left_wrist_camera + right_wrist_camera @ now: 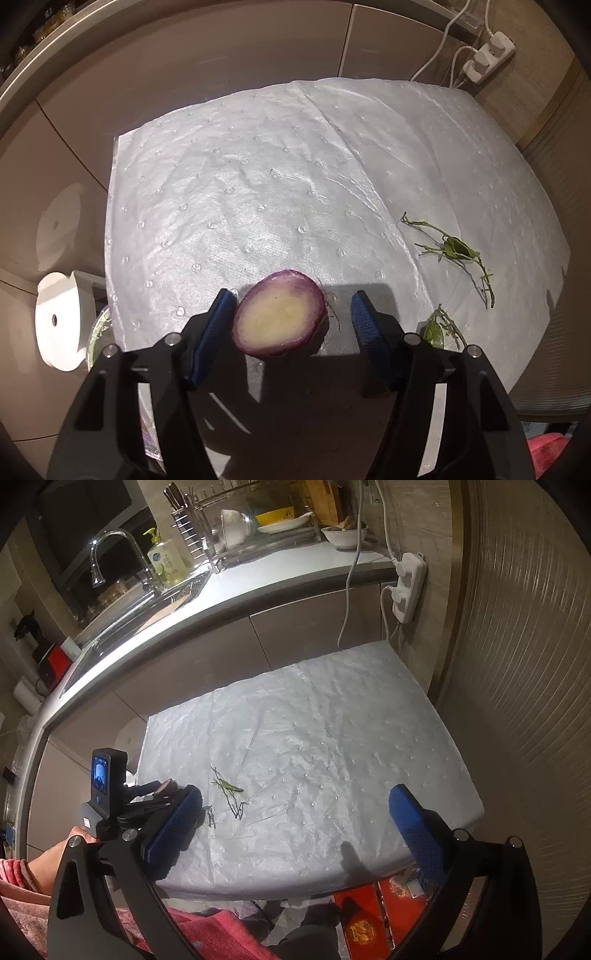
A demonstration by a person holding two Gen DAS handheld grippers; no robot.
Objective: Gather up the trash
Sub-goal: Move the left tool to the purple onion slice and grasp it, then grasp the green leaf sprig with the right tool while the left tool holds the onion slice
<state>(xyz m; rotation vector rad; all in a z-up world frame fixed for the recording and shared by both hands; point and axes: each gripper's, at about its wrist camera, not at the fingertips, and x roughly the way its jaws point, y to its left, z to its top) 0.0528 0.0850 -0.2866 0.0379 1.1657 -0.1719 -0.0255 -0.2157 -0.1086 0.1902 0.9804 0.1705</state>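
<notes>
A cut red onion end [279,314], purple skin and pale flesh, lies on the white padded sheet [280,177] between the blue pads of my left gripper [293,302]. The jaws are open; the left pad is close against the onion, the right pad stands apart. Green stem scraps [456,253] lie to the right, and more [437,328] by the right finger. In the right wrist view my right gripper [295,805] is open and empty above the sheet's [332,738] near edge. The scraps [229,788] and the left gripper [162,794] lie to its left.
A white round-topped object [59,321] stands off the sheet's left edge. Cabinet fronts [184,74] lie behind. A power strip with cables [406,587] hangs at the right. Red boxes [373,912] sit below the table's near edge. A counter with sink and dish rack [236,528] is beyond.
</notes>
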